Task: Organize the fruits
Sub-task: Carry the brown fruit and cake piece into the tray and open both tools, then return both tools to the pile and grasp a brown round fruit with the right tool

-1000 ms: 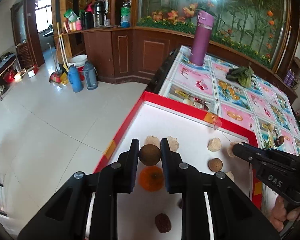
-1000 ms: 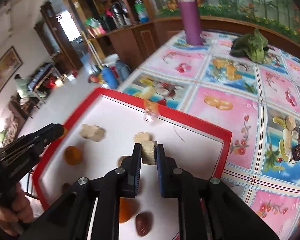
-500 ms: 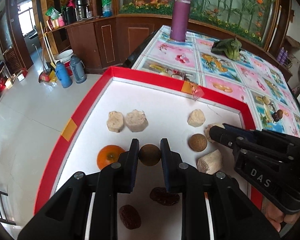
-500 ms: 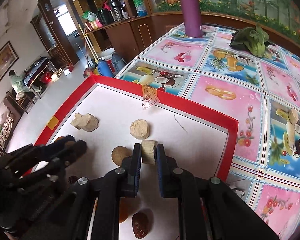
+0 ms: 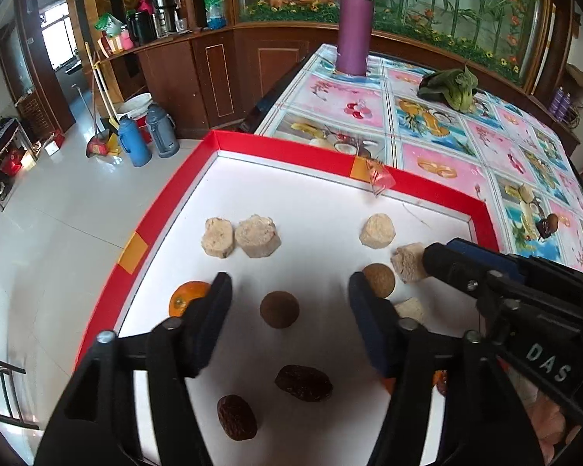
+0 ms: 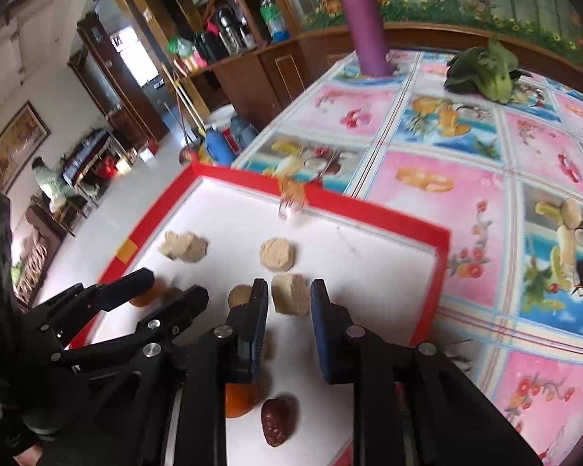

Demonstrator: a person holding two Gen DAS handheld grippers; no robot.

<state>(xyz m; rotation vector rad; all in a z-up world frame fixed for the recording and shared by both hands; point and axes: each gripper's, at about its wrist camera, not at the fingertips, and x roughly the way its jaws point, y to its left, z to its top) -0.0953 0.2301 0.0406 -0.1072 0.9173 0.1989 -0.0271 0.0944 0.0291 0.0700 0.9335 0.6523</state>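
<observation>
A red-rimmed white tray (image 5: 330, 155) (image 6: 369, 209) holds the fruits. My left gripper (image 5: 287, 299) (image 6: 171, 291) is open, and a brown round fruit (image 5: 279, 309) lies on the tray between its fingers. An orange (image 5: 186, 303) peeks out behind its left finger. My right gripper (image 6: 287, 303) is open around a beige chunk (image 6: 291, 299) (image 5: 408, 262) that rests on the tray. A second brown round fruit (image 5: 379, 279) (image 6: 239, 295) sits just left of that chunk. Other beige chunks (image 5: 257, 235) (image 5: 377, 230) lie farther back, and two dark dates (image 5: 303, 382) (image 5: 237, 417) lie nearer.
A purple flask (image 5: 355, 19) and leafy greens (image 5: 451, 85) stand on the patterned tablecloth (image 6: 466, 163) beyond the tray. The tray's left side is at the table edge, above a tiled floor with thermos jugs (image 5: 136, 143). Another orange (image 6: 239, 396) and a date (image 6: 278, 419) lie under my right gripper.
My left gripper has opened and the brown round fruit now rests on the tray. My right gripper's fingers have parted from the beige chunk, now set down beside the other brown fruit.
</observation>
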